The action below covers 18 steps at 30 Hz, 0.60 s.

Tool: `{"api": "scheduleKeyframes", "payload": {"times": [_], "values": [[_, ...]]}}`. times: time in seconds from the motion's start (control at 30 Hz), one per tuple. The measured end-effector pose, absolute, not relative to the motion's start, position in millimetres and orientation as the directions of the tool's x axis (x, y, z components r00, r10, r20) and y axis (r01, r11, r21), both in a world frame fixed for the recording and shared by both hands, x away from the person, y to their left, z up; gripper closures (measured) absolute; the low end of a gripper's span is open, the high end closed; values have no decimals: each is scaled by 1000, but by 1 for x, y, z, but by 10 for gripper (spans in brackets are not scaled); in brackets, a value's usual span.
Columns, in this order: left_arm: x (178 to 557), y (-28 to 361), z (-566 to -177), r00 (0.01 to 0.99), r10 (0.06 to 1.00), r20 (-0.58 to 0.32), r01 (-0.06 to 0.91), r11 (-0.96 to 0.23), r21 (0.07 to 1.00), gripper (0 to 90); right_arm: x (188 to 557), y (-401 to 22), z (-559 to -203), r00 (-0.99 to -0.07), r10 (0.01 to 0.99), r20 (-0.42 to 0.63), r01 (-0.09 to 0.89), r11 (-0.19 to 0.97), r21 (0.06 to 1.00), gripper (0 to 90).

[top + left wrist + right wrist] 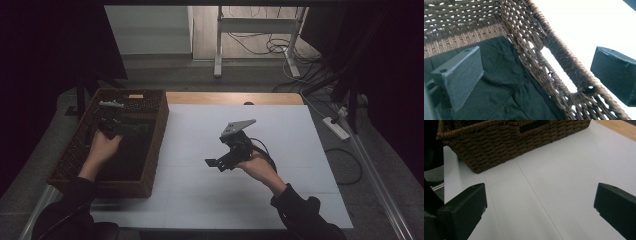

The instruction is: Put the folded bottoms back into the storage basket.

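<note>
Left gripper [112, 127] jaws spread | dark cloth [506, 87] beneath, in basket [554, 50]

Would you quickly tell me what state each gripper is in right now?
Left gripper: jaws open, nothing between them, over the dark cloth in the wicker basket.
Right gripper: jaws open, empty, above the white table.

Light: dim overall; dark vignette at high-view edges.
Glare: white table [584, 22] blown out in left gripper view.
Focus: near jaws soft.
</note>
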State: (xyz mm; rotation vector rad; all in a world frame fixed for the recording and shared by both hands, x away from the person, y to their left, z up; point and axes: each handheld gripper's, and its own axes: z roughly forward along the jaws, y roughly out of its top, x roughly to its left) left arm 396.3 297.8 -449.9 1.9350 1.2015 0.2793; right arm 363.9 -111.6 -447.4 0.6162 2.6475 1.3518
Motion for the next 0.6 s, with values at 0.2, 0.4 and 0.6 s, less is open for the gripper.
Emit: {"api": "scheduleKeyframes", "payload": {"times": [0.2, 0.4, 0.6], "values": [[383, 293, -450, 552, 809, -203, 616, -231, 753, 0, 362, -114, -448, -914, 398, 83, 300, 525, 796, 0], [368, 289, -450, 552, 814, -182, 595, -232, 769, 0, 361, -118, -449, -911, 403, 91, 312, 526, 791, 0], [358, 288, -454, 544, 816, -196, 604, -218, 767, 0, 359, -120, -448, -913, 400, 77, 301, 535, 790, 0]]}}
